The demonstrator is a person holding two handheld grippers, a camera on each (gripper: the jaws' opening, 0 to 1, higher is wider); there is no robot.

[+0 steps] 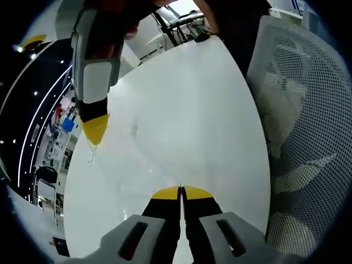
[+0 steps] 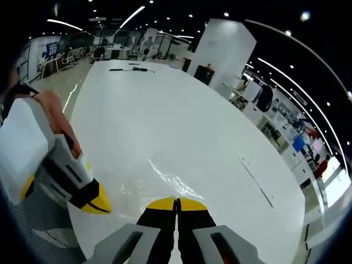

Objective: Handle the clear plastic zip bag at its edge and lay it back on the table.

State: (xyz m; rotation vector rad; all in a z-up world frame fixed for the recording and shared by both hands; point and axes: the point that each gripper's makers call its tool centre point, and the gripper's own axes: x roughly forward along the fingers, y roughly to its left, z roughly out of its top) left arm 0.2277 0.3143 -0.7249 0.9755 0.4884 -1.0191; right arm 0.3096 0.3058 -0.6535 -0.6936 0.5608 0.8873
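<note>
The clear plastic zip bag (image 2: 163, 177) lies crinkled and glinting on the white table (image 2: 165, 99), reaching right up to my right gripper (image 2: 177, 204), whose yellow-tipped jaws are shut on its near edge. In the left gripper view the bag (image 1: 135, 165) is only faint creases running to my left gripper (image 1: 180, 192), which is also shut with the film pinched at its tips. The right gripper (image 1: 94, 131) hangs tip-down at the upper left, closed, with a thin strip of bag below it. The left gripper (image 2: 92, 202) sits close beside the right one, held by a hand (image 2: 55, 118).
A white mesh chair (image 1: 302, 137) stands against the table's edge (image 1: 258, 137). Dark cables (image 2: 129, 69) lie at the table's far end. A white pillar (image 2: 223, 49) and office desks stand beyond it. The table's edge (image 2: 286, 220) curves near on the right.
</note>
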